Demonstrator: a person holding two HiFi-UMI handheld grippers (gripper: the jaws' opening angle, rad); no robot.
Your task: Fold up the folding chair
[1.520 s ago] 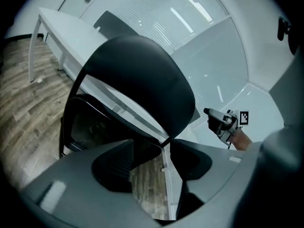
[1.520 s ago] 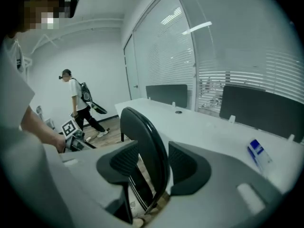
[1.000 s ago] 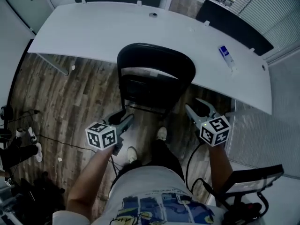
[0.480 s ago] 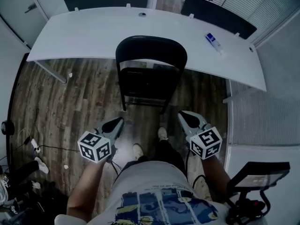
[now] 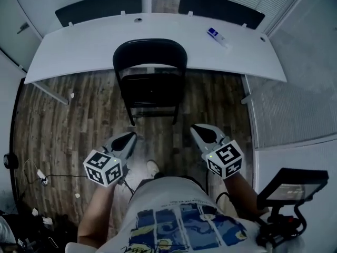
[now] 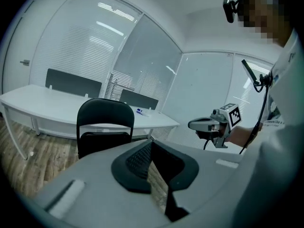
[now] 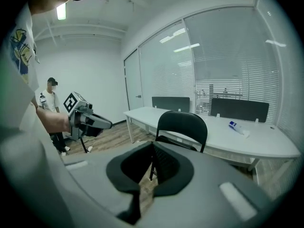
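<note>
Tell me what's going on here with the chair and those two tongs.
A person holds tongs in each hand, facing a black folding chair that stands upright at a white desk. The left tongs and right tongs are both shut, empty and short of the chair. Nothing touches it; whether it is folded I cannot tell.

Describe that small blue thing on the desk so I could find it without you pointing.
Start at the long curved white desk, with the black folding chair standing at its near side. Right of the chair, near the desk's far edge by the right-hand dark panel, a small blue-and-white object lies flat. It is the only coloured item on that white top.
</note>
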